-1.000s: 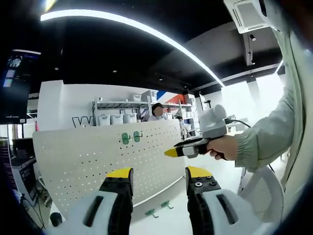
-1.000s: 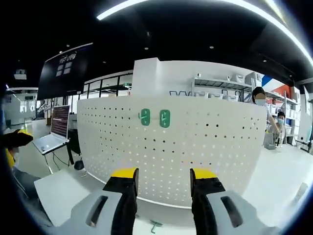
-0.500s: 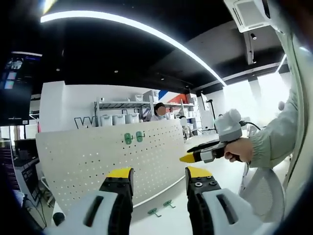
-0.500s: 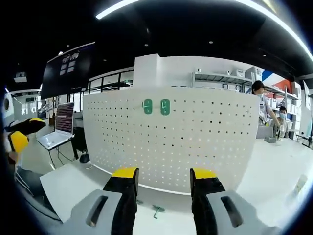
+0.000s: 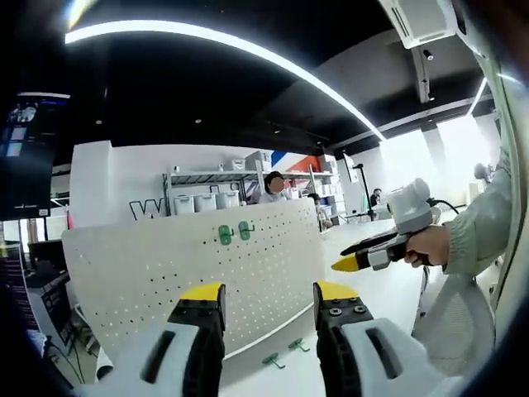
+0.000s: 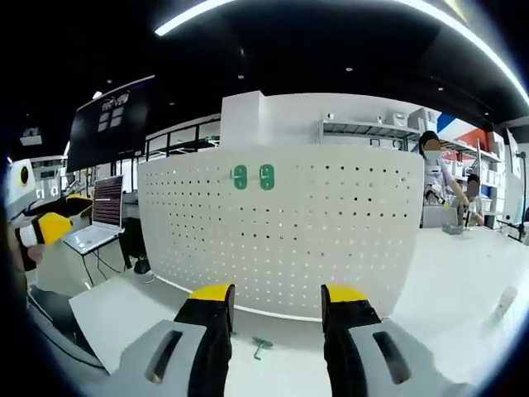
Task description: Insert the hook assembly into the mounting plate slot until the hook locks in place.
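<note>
Both tongs empty, jaws spread: left tongs (image 5: 269, 291), right tongs (image 6: 277, 291). White desk (image 6: 446, 273) beneath. Green hooks (image 5: 282, 353) lie loose on it, two seen past my left tongs, one (image 6: 261, 345) past my right, just before the pegboard (image 6: 331, 231). They look small, light, stiff plastic; I'd pinch one across its flat back, prongs free. Two hooks (image 6: 252, 177) already sit high on the board.
</note>
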The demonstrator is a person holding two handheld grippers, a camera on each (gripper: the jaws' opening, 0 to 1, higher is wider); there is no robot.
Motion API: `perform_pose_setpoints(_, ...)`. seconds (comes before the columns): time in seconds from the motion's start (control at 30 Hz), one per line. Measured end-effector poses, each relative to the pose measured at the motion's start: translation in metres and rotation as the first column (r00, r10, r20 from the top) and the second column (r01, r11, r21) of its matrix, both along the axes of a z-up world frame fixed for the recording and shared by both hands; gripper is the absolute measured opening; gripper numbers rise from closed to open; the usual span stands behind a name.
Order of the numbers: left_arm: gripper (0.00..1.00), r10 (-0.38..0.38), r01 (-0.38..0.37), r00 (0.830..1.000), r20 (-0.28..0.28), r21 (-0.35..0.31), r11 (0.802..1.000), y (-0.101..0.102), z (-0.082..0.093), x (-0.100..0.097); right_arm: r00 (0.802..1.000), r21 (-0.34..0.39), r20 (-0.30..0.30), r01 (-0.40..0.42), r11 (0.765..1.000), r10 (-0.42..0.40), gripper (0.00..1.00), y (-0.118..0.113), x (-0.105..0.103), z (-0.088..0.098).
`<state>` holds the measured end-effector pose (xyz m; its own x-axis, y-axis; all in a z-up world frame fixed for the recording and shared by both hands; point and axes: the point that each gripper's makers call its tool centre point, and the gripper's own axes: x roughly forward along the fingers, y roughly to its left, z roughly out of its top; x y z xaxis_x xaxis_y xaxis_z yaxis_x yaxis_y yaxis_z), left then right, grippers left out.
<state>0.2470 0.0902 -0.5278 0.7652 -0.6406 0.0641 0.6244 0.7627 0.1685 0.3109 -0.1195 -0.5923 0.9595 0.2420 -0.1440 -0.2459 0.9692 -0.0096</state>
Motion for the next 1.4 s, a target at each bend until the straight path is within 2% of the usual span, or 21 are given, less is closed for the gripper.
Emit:
perform_pose_setpoints(0.2,0.44,0.002,-0.002,1.000,0.001,0.030,1.000,0.001,-0.005,0.009,1.000,0.008,-0.006,0.010,1.000,-0.010,0.41,-0.006,-0.003,-0.004)
perform_pose_setpoints(0.47,0.45,0.029,-0.027,0.999,-0.040,0.049,0.998,0.016,-0.017,0.030,1.000,0.025,-0.018,0.007,1.000,-0.007,0.41,-0.005,-0.005,-0.009)
perform_pose_setpoints(0.6,0.44,0.016,-0.012,0.998,-0.063,0.065,0.998,0.019,-0.023,0.043,1.000,0.031,-0.026,0.012,0.999,-0.011,0.41,-0.006,-0.003,-0.012)
perform_pose_setpoints(0.87,0.45,-0.026,0.035,0.998,-0.065,0.139,0.990,0.019,-0.028,0.060,1.000,0.034,-0.026,0.002,0.999,-0.001,0.41,-0.003,-0.003,-0.012)
perform_pose_setpoints(1.0,0.45,-0.061,0.072,0.996,-0.065,0.192,0.979,0.014,-0.034,0.068,1.000,0.030,-0.024,-0.008,1.000,0.008,0.41,-0.001,-0.006,-0.011)
perform_pose_setpoints(1.17,0.45,-0.098,0.114,0.992,-0.082,0.220,0.969,0.008,-0.039,0.077,1.000,0.028,-0.023,-0.011,1.000,0.011,0.41,-0.003,-0.011,-0.010)
perform_pose_setpoints(1.4,0.45,-0.145,0.169,0.984,-0.105,0.275,0.947,-0.004,-0.053,0.089,0.999,0.034,-0.044,-0.025,0.999,0.026,0.43,-0.001,-0.022,-0.020)
